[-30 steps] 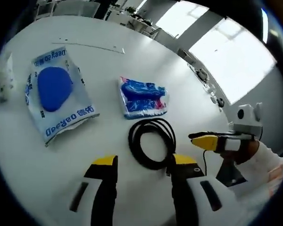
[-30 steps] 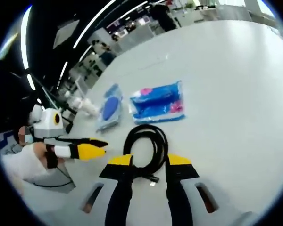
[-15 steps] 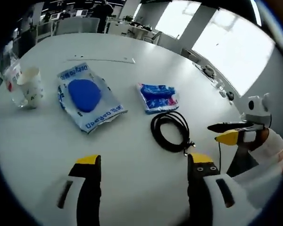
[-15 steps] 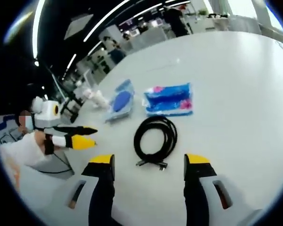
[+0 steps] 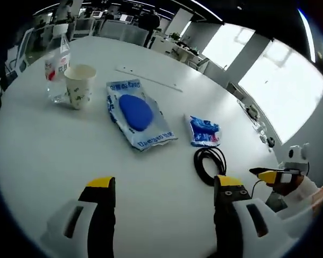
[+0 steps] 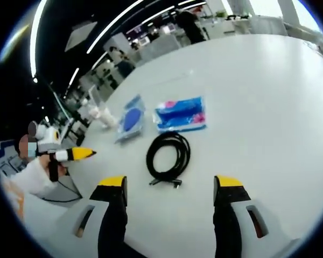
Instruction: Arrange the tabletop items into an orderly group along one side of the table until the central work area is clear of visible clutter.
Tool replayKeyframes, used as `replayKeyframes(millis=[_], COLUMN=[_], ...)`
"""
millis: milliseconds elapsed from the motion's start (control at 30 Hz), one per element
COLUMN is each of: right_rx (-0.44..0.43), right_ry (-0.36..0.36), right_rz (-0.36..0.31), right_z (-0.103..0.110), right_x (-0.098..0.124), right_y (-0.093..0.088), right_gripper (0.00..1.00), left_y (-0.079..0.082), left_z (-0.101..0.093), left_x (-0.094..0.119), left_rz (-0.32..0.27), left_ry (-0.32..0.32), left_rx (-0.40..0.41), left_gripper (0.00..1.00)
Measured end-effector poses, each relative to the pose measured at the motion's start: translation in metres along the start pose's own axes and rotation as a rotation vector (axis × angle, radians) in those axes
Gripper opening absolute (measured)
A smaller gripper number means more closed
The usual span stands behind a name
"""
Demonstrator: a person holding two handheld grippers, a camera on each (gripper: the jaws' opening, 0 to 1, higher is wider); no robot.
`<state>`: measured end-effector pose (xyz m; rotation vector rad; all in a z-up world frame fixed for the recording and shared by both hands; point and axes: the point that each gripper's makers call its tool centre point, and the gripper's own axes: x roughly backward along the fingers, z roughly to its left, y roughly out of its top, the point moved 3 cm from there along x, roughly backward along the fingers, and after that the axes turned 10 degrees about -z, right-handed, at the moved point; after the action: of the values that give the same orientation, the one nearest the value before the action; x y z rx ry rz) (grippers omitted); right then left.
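Note:
A black coiled cable point(image 5: 210, 164) point(image 6: 168, 157) lies on the white table point(image 5: 54, 156), just ahead of both grippers. Beyond it sit a blue tissue pack point(image 5: 204, 130) point(image 6: 181, 114) and a white pouch with a blue oval point(image 5: 139, 112) point(image 6: 130, 119). A paper cup point(image 5: 79, 86) point(image 6: 104, 115) and a clear plastic bottle point(image 5: 56, 64) stand at the far side. My left gripper point(image 5: 164, 183) point(image 6: 70, 155) is open over bare table. My right gripper point(image 6: 170, 183) point(image 5: 272, 174) is open too, short of the cable, holding nothing.
A thin pale strip point(image 5: 148, 79) lies flat on the table beyond the pouch. A person's white sleeve point(image 6: 35, 177) shows behind the left gripper. The table edge point(image 6: 54, 185) runs close by it. Desks and chairs stand in the background.
Both grippers have opened wider and drawn back from the cable. The left view has swung so the cup and bottle now show. The items lie where they were.

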<state>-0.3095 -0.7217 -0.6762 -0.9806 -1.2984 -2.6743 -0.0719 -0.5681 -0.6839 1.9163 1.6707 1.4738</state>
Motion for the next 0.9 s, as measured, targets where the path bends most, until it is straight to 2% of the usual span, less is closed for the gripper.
replayKeyframes(millis=[167,267,367,467,667,767,900], right_rx=[0.016,0.026,-0.008,-0.040,-0.080,-0.103,-0.108], right_ry=[0.018,0.030,0.044,0.053,0.016,0.010,0.023], right_rz=[0.022,0.022,-0.002,0.008,0.010,-0.002,-0.014], right_z=[0.004,0.010,0.014,0.010,0.000,-0.002,0.006], right_x=[-0.008,-0.010,-0.010,-0.009,0.002,-0.001,-0.007], right_y=[0.004,0.007,0.007,-0.003,-0.011,-0.008,0.000], right_gripper=[0.64,0.65,0.64,0.64,0.62,0.61,0.60], left_y=[0.004,0.007,0.007,0.009,0.012,0.009,0.007], left_z=[0.006,0.009,0.011,0.014,0.012,0.008,-0.001], left_x=[0.005,0.007,0.007,0.005,0.002,-0.002,-0.005], left_rz=[-0.024,-0.036,-0.027,-0.017,-0.023,-0.019,-0.022], left_ry=[0.010,0.015,0.018,0.019,0.015,0.012,-0.003], left_rx=[-0.003,0.031,0.024,0.017,0.044,0.064,0.069], left_gripper=[0.77,0.77,0.77,0.77,0.77,0.77,0.76])
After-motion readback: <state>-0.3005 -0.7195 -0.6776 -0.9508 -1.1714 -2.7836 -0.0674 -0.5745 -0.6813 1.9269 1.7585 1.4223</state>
